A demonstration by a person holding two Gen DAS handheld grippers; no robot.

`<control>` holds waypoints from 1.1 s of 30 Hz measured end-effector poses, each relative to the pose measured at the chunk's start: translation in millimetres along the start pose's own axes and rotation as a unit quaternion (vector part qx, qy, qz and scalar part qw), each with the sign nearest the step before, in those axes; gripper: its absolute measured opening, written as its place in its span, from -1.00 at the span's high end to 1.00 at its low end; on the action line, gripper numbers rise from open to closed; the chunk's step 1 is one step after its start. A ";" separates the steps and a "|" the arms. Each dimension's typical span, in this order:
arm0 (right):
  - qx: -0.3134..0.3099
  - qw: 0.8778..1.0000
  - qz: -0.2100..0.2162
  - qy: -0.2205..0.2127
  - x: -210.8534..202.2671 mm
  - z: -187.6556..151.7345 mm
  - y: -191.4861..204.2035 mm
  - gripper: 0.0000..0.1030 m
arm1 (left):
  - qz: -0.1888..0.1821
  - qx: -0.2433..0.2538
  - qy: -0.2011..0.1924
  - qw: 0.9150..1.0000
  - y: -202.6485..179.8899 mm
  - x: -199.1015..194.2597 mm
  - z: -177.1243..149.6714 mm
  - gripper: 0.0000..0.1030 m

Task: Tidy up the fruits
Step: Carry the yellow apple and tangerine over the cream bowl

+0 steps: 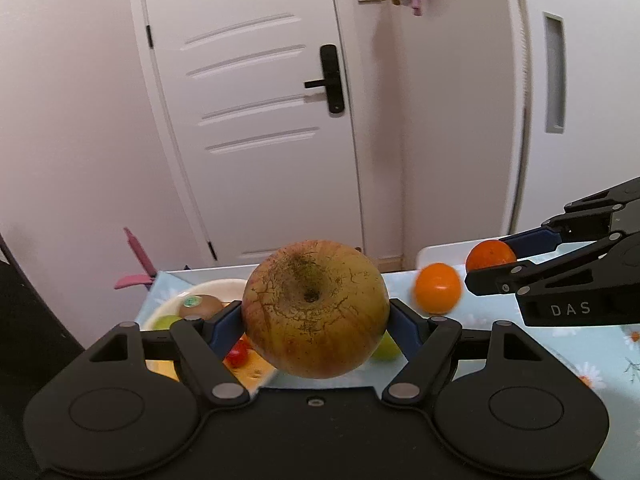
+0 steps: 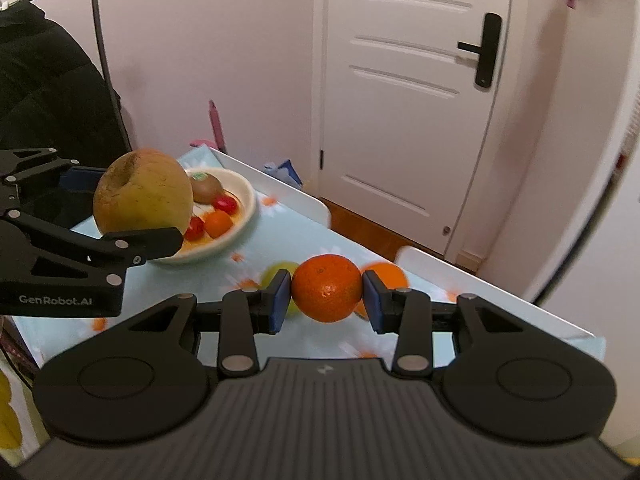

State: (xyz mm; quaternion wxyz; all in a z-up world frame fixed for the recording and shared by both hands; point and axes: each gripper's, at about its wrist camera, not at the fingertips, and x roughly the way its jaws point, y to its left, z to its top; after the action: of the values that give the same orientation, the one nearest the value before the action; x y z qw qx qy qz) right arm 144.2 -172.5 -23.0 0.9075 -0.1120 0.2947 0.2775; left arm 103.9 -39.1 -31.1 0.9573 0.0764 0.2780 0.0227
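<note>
Left gripper (image 1: 316,320): black, blue pads, jaws about half spread and pressed on either side of a large yellow-green apple (image 1: 316,310) with russet cracking and red streaks, stem hollow toward the camera; the apple is lifted clear of the table. Right gripper (image 2: 327,300): same make, jaws drawn close and clamped on a deep-orange mandarin (image 2: 326,288), likewise carried above the table; in the left wrist view it enters from the right edge with the mandarin at its tips. Table (image 2: 304,236): pale blue cloth with a daisy print, white raised rim. Loose on the cloth, just behind the held mandarin: one green fruit (image 2: 276,274), partly hidden by a pad, and a second orange (image 2: 386,274). Further back, toward the table's far left corner: a cream bowl (image 2: 248,196) holding a kiwi (image 2: 206,188) with a green sticker, two red cherry tomatoes (image 2: 224,203), a small orange fruit (image 2: 218,224) and, seen from the left wrist, a green fruit (image 1: 166,322). Beyond the table: pink object (image 2: 216,124) against the wall, dark jacket (image 2: 44,88) on a rack, white panelled door (image 1: 256,100) with a black lever lock (image 1: 332,80).
</note>
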 end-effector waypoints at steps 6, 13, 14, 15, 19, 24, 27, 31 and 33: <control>0.007 1.000 0.005 0.000 17.8 19.8 34.2 -0.05 | 0.002 0.003 0.000 1.000 39.8 4.2 1.9 -0.55; 0.027 1.000 0.001 0.008 46.6 35.3 67.1 -0.05 | -0.006 0.013 0.005 1.000 86.8 23.2 1.7 -0.55; 0.030 1.000 0.000 0.010 51.3 36.8 71.0 -0.05 | -0.008 0.015 0.006 1.000 92.5 27.1 1.2 -0.55; 0.033 0.999 -0.002 0.013 56.8 38.6 74.5 -0.05 | -0.011 0.017 0.007 1.000 98.6 32.1 0.8 -0.55; 0.047 0.999 -0.012 0.022 76.8 43.5 90.2 -0.05 | -0.026 0.026 0.013 0.999 118.9 54.5 -1.8 -0.55; 0.069 0.997 -0.030 0.033 99.9 45.6 98.5 -0.05 | -0.047 0.040 0.021 0.998 135.5 87.7 -5.6 -0.55; 0.083 0.995 -0.040 0.042 111.7 44.4 99.8 -0.05 | -0.059 0.049 0.028 0.997 141.4 108.0 -9.9 -0.55; 0.097 0.993 -0.047 0.053 122.6 42.1 97.4 -0.05 | -0.070 0.067 0.036 0.995 141.5 129.6 -16.0 -0.55; 0.101 0.992 -0.050 0.058 127.5 41.5 96.2 -0.05 | -0.075 0.075 0.041 0.994 140.1 138.4 -17.5 -0.55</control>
State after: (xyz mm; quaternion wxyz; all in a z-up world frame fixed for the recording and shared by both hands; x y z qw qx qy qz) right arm 194.7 -22.5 -69.7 0.9082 -0.0506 0.3673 0.1940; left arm 211.3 113.4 -96.7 0.9358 0.1256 0.3225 -0.0665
